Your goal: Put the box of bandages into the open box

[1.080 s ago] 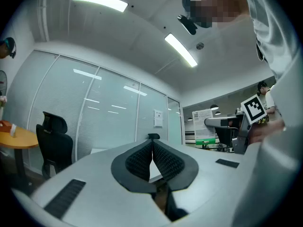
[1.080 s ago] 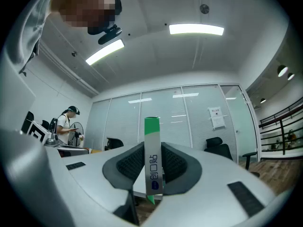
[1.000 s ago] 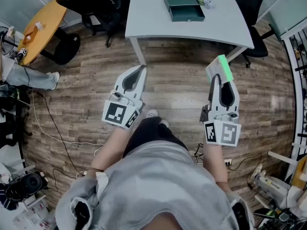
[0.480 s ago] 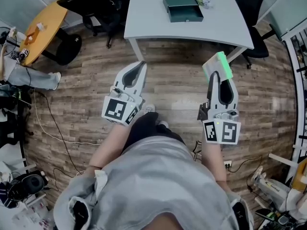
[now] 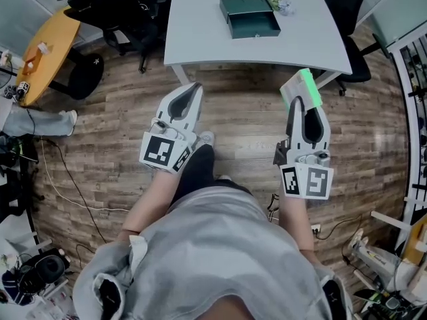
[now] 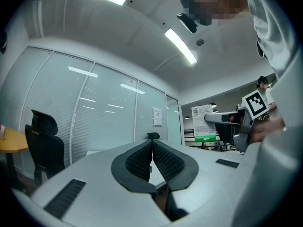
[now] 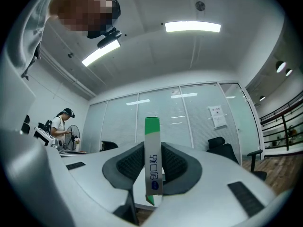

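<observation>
Jaws of the right gripper (image 5: pixel 303 109) are clamped on the box of bandages (image 7: pixel 152 160), a slim green-and-white carton held edge-on over the floor (image 5: pixel 247 122), short of the near edge of the table (image 5: pixel 200 25) by its right corner. The jaws of the left gripper (image 5: pixel 192 89) are pressed together on nothing. The open box (image 5: pixel 255 24) is seen near the table's far edge; the small thing (image 5: pixel 285 5) beside it is perhaps crumpled wrapping. The carton is judged light, thin-walled and easily dented, so a mild pinch across its broad flat faces is suited.
</observation>
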`<act>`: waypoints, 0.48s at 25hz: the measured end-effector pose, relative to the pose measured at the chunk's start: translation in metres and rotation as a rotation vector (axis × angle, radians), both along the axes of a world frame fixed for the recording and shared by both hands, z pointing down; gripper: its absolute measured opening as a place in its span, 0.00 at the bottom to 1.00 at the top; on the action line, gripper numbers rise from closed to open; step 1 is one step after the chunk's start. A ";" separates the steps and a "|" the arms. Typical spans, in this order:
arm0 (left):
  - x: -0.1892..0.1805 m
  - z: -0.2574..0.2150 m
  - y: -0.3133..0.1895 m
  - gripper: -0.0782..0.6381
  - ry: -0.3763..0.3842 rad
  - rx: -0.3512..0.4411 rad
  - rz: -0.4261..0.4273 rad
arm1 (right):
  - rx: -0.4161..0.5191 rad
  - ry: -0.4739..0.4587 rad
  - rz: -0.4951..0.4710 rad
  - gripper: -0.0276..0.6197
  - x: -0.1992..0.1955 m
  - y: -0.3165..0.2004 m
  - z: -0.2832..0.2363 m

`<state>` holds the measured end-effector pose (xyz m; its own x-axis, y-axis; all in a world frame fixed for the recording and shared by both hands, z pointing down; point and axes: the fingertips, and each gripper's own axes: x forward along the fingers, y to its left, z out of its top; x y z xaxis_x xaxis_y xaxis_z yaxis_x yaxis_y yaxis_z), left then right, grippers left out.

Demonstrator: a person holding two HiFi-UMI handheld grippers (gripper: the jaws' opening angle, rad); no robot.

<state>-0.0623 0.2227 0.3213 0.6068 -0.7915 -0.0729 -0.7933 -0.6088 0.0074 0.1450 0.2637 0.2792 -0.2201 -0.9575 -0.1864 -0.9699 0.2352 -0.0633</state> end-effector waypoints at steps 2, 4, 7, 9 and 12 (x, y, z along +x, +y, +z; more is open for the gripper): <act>-0.004 0.000 -0.030 0.14 -0.007 0.012 0.017 | 0.003 0.001 0.021 0.22 -0.004 -0.027 0.000; -0.009 -0.004 -0.061 0.14 -0.024 0.042 0.039 | 0.007 0.011 0.041 0.22 -0.010 -0.056 -0.004; -0.016 -0.012 -0.112 0.14 -0.045 0.079 0.074 | 0.014 0.027 0.071 0.22 -0.021 -0.105 -0.011; -0.020 -0.016 -0.149 0.14 -0.046 0.084 0.096 | 0.020 0.025 0.090 0.22 -0.027 -0.137 -0.014; -0.027 -0.019 -0.198 0.14 -0.030 0.076 0.122 | 0.023 0.027 0.119 0.22 -0.036 -0.177 -0.014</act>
